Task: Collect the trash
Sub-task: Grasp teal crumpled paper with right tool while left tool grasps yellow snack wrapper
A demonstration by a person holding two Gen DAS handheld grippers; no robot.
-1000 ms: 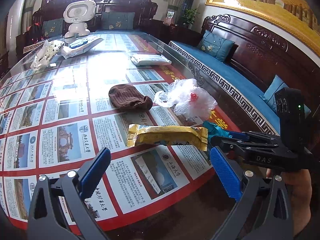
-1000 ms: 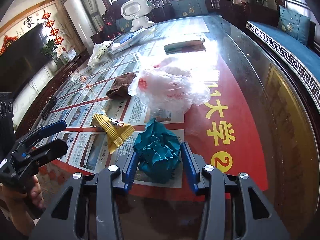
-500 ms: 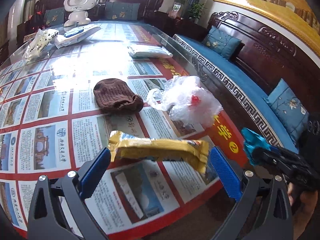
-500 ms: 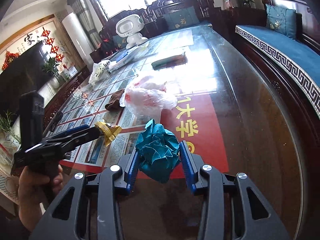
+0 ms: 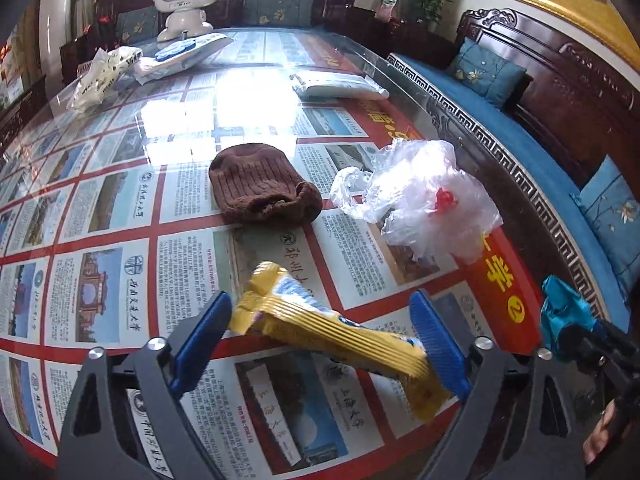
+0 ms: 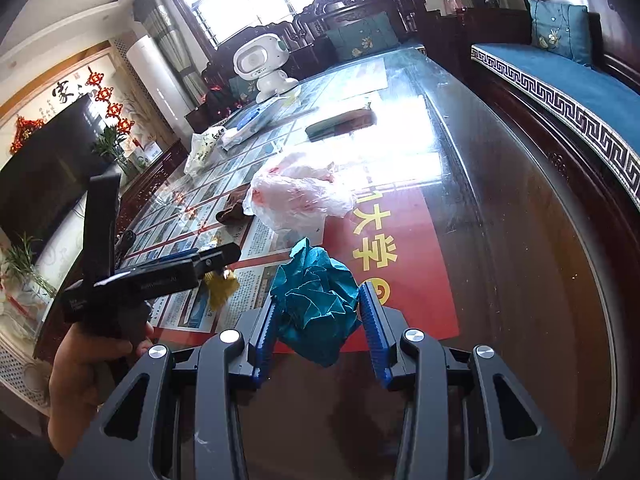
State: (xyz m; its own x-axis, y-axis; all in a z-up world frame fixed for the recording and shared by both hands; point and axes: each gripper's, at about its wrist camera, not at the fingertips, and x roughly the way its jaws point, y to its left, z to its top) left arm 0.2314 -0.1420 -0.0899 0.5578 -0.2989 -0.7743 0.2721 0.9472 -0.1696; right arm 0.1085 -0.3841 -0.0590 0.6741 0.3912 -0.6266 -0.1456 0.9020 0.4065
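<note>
The left gripper (image 5: 320, 336) sits at 6 o'clock in its own view. Its fingers (image 5: 204, 332) have just been closing, and they now press on both ends of the yellow wrapper (image 5: 360, 340), which lies buckled and tilted between them over the glass surface (image 5: 120, 200). A brown knit hat (image 5: 260, 188) lies at 12 o'clock from the wrapper, and a clear plastic bag (image 5: 424, 200) at 2 o'clock, both on the surface. In the right wrist view, the right gripper (image 6: 318, 312) at 6 o'clock is clamped on a crumpled teal paper ball (image 6: 316, 300) above the surface's near edge.
</note>
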